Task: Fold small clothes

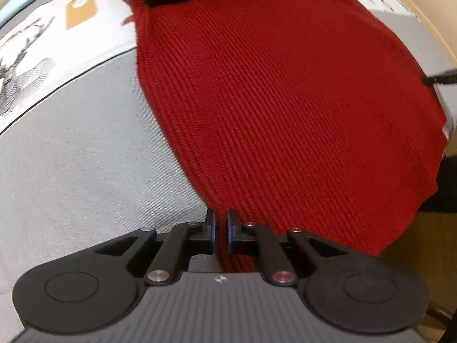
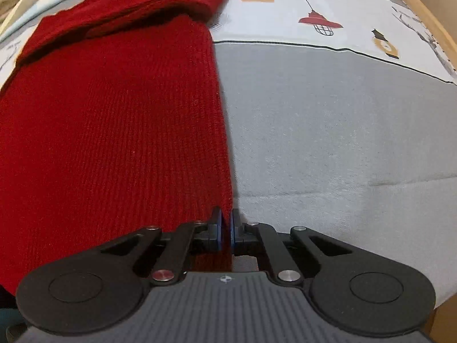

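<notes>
Red knit sweater [image 1: 285, 100] spread on a grey printed bedsheet [image 1: 71, 157], long axis running from near hem to far collar. Left gripper [image 1: 220, 228] clamped on near left hem corner, right gripper [image 2: 225, 228] clamped on near right corner. Sleeves folded across far end; wooden bed frame [image 2: 428, 14] at right.

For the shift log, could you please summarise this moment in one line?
left hand-held gripper: shut on red ribbed knit garment | right hand-held gripper: shut on garment | surface: grey bedsheet

Grey bedsheet [image 2: 328, 120] with lamp-print band [image 2: 320, 23], wooden bed frame [image 2: 422, 5].
</notes>
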Demonstrator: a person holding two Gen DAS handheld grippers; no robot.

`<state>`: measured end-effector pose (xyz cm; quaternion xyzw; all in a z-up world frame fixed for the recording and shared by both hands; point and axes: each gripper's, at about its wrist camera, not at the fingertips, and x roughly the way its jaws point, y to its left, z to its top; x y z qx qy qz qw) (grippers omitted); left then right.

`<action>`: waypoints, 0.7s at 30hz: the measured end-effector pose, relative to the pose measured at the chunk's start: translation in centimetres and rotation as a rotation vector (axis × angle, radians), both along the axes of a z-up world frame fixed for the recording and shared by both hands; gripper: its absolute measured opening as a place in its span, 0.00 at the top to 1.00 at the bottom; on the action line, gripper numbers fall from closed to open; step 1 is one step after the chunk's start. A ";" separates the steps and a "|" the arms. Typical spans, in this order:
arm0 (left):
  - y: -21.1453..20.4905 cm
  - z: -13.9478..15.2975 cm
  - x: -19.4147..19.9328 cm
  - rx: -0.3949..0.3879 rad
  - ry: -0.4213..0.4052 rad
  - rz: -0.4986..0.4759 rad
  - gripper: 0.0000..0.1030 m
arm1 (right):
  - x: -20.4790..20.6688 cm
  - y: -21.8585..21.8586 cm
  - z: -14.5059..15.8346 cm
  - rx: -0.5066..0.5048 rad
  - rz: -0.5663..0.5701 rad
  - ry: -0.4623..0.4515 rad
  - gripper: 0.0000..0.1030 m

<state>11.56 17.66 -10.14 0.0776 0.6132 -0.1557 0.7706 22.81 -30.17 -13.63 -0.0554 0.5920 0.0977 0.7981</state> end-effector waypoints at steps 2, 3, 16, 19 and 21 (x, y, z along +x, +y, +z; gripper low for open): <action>-0.5 0.1 0.3 0.018 0.010 -0.024 0.92 | 0.6 -0.1 0.5 0.005 -0.003 -0.004 0.96; -0.5 0.3 0.6 0.030 0.011 -0.020 0.90 | 0.3 -0.1 0.8 0.003 0.004 -0.009 0.95; -8.9 7.6 10.1 0.020 -0.462 0.133 0.87 | 3.2 5.4 10.1 0.149 0.084 -0.373 0.75; -13.0 7.1 14.4 -0.022 -0.500 0.108 0.87 | 5.2 6.6 8.9 0.166 0.135 -0.265 0.75; -15.5 6.2 16.8 -0.047 -0.513 0.123 0.86 | 6.1 6.9 7.2 0.132 0.151 -0.180 0.74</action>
